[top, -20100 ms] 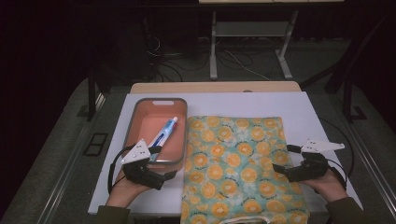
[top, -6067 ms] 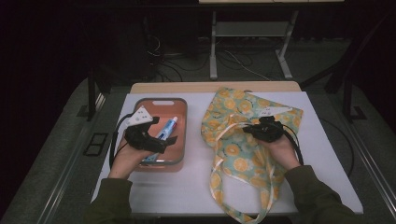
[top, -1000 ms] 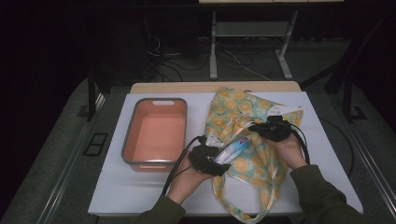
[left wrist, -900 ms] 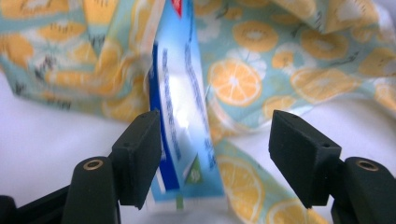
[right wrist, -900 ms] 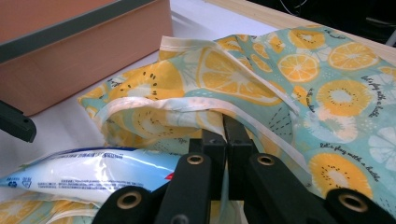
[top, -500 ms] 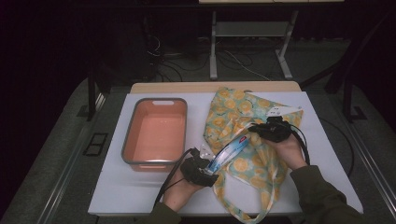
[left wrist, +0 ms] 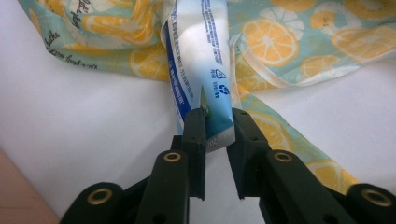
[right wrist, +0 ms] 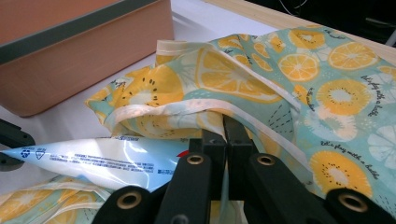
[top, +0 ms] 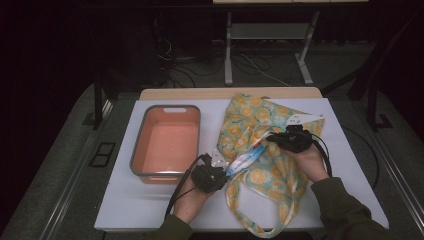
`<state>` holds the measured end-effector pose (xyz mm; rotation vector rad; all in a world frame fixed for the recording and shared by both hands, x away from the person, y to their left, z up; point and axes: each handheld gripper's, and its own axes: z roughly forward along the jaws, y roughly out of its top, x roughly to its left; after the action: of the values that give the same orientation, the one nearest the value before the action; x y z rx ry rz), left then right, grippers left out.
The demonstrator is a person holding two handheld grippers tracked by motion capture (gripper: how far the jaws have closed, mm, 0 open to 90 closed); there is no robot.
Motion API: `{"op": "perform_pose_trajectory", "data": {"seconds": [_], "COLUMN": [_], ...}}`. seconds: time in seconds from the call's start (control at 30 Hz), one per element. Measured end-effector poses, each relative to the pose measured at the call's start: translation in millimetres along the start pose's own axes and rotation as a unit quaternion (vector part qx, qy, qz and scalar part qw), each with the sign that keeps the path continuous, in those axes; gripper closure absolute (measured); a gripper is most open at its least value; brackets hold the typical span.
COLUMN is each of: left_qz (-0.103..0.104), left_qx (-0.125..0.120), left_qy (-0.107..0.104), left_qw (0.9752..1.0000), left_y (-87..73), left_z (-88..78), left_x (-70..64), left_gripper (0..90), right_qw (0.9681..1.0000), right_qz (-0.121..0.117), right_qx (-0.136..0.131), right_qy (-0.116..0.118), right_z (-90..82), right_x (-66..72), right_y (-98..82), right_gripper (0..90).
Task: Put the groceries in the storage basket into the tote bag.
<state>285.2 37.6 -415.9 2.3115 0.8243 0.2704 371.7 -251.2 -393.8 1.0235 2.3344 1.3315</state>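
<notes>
A blue-white tube (left wrist: 198, 60) is being gripped by the left gripper (left wrist: 218, 125); the fruit-print bag's (right wrist: 299, 88) rim is being pinched by the right gripper (right wrist: 225, 133).

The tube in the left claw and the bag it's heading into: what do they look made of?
The tube looks like glossy plastic laminate: shiny highlights, printed recycling mark, flat crimped end pinched in the left claw. The bag looks like thin matte woven cloth with a citrus print: soft folds, stitched hem.
</notes>
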Motion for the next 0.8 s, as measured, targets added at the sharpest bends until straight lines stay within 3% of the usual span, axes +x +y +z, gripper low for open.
{"op": "perform_pose_trajectory", "data": {"seconds": [0.13, 0.2, 0.43, 0.63, 0.8], "left_qz": [0.012, 0.003, 0.007, 0.004, -0.013], "left_qx": [0.003, -0.001, -0.026, -0.031, -0.040], "left_qy": [0.026, 0.012, -0.002, -0.014, -0.026], "left_qw": [0.9996, 0.9999, 0.9996, 0.9994, 0.9988], "left_y": [5.6, 8.2, 29.1, 53.1, 73.4], "left_z": [-0.4, 0.4, 3.3, 21.0, 39.7], "left_x": [-4.6, -3.5, -10.6, -15.3, -11.9], "left_gripper": [84.3, 87.5, 89.1, 89.2, 89.2], "right_qw": [1.0000, 1.0000, 1.0000, 1.0000, 0.9999], "right_qz": [0.000, 0.000, 0.000, 0.000, 0.002], "right_qx": [0.000, 0.000, -0.004, -0.007, -0.009], "right_qy": [0.000, 0.000, 0.003, 0.005, 0.007], "right_z": [0.2, 0.3, 0.4, -0.7, -1.7], "right_x": [-0.2, 0.0, 0.3, 0.2, -0.2], "right_y": [0.0, 0.1, 1.1, 1.5, 1.8], "right_gripper": [89.2, 89.2, 89.3, 89.3, 89.3]}}
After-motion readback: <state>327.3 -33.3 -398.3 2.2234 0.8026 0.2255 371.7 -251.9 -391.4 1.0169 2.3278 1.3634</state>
